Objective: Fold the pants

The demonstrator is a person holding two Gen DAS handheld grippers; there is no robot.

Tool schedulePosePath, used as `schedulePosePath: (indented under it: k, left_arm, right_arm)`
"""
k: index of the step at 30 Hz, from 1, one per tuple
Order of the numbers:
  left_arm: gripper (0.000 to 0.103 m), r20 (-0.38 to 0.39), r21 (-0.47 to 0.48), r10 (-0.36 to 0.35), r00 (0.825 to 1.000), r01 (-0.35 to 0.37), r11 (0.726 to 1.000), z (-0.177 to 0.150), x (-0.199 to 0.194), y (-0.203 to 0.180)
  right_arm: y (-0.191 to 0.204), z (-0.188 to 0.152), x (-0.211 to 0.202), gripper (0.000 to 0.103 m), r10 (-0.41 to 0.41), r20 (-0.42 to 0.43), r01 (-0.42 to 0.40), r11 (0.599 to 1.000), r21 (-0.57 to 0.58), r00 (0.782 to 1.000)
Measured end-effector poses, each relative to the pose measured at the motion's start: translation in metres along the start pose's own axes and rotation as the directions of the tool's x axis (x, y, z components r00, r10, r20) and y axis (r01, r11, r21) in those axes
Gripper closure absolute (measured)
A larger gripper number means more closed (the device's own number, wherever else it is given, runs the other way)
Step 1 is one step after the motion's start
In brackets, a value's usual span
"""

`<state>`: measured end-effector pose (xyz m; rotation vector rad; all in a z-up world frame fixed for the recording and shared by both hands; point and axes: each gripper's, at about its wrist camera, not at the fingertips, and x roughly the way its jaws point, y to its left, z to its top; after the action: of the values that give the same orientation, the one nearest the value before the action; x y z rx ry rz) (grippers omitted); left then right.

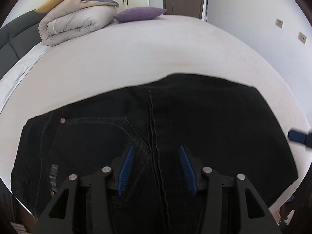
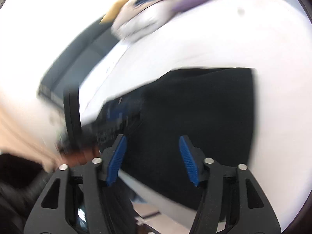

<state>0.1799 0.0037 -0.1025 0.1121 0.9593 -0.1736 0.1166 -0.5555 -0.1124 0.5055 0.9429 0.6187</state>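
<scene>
The black pants (image 1: pixel 156 136) lie on the bed (image 1: pixel 136 58), already in a short, wide bundle, so most folding looks done. The left hand-held gripper (image 1: pixel 156 167) and right hand-held gripper (image 2: pixel 153 159) hover above them, both spread wide and holding nothing.
</scene>
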Motion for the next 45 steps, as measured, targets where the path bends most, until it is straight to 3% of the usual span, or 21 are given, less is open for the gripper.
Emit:
schedulePosePath:
  k: [1, 3, 8, 11, 13, 15, 21, 28, 33, 35, 36, 40, 43, 45]
  left_arm:
    - [0.051, -0.02, 0.014, 0.012, 1.0, -0.011, 1.0, -0.005, 0.007, -0.002]
    - [0.05, 0.005, 0.041, 0.039, 0.999, -0.04, 0.998, -0.012, 0.009, -0.007]
    - [0.05, -0.028, 0.073, 0.084, 0.996, -0.082, 0.994, -0.008, 0.018, -0.024]
    - [0.049, -0.024, 0.072, 0.083, 0.996, -0.081, 0.994, -0.008, 0.018, -0.025]
    - [0.049, -0.023, 0.067, 0.081, 0.996, -0.079, 0.995, -0.005, 0.018, -0.031]
    - [0.049, -0.022, 0.069, 0.085, 0.996, -0.084, 0.994, -0.008, 0.017, -0.031]
    - [0.049, -0.017, 0.06, 0.082, 0.996, -0.081, 0.995, -0.006, 0.018, -0.03]
    - [0.049, -0.011, 0.052, 0.078, 0.997, -0.078, 0.996, -0.008, 0.016, -0.03]
    - [0.049, -0.001, 0.043, 0.072, 0.997, -0.072, 0.996, -0.011, 0.014, -0.028]
    - [0.049, 0.0, 0.03, 0.063, 0.998, -0.063, 0.998, -0.011, 0.013, -0.025]
    - [0.05, 0.001, 0.018, 0.054, 0.999, -0.054, 0.998, -0.01, 0.013, -0.022]
    - [0.05, 0.021, -0.081, -0.022, 1.0, 0.024, 0.996, -0.013, 0.001, -0.002]
    - [0.049, 0.126, -0.223, -0.086, 0.988, 0.113, 0.968, -0.029, -0.035, 0.029]
    - [0.032, 0.219, -0.335, -0.094, 0.971, 0.166, 0.928, -0.045, -0.063, 0.057]
  right_arm:
    - [-0.016, 0.008, -0.006, 0.072, 0.02, -0.006, -0.02, 0.999, 0.043, 1.0]
    - [-0.036, 0.023, -0.008, 0.073, 0.042, -0.015, -0.04, 0.995, 0.092, 0.999]
    - [-0.093, 0.083, 0.009, 0.075, 0.133, -0.059, -0.118, 0.97, 0.211, 0.989]
    - [-0.103, 0.115, 0.036, 0.075, 0.131, -0.063, -0.111, 0.958, 0.263, 0.989]
    - [-0.123, 0.112, 0.075, 0.076, 0.139, -0.108, -0.102, 0.95, 0.295, 0.984]
    - [-0.125, 0.103, 0.111, 0.084, 0.109, -0.142, -0.057, 0.943, 0.328, 0.984]
    - [-0.128, 0.065, 0.09, 0.085, 0.154, -0.135, -0.099, 0.932, 0.349, 0.979]
    - [-0.071, -0.003, 0.079, 0.085, 0.199, -0.205, -0.118, 0.93, 0.349, 0.958]
    - [-0.06, -0.027, 0.078, 0.086, 0.187, -0.216, -0.103, 0.931, 0.349, 0.958]
    - [-0.059, -0.027, 0.082, 0.103, 0.15, -0.228, -0.066, 0.938, 0.34, 0.962]
    - [-0.059, -0.025, 0.083, 0.103, 0.122, -0.236, -0.04, 0.944, 0.326, 0.964]
    - [-0.066, -0.032, 0.084, 0.103, 0.158, -0.193, -0.086, 0.938, 0.336, 0.968]
    - [-0.062, -0.034, 0.085, 0.103, 0.134, -0.186, -0.069, 0.946, 0.317, 0.973]
    - [-0.062, -0.035, 0.085, 0.103, 0.139, -0.182, -0.074, 0.943, 0.324, 0.973]
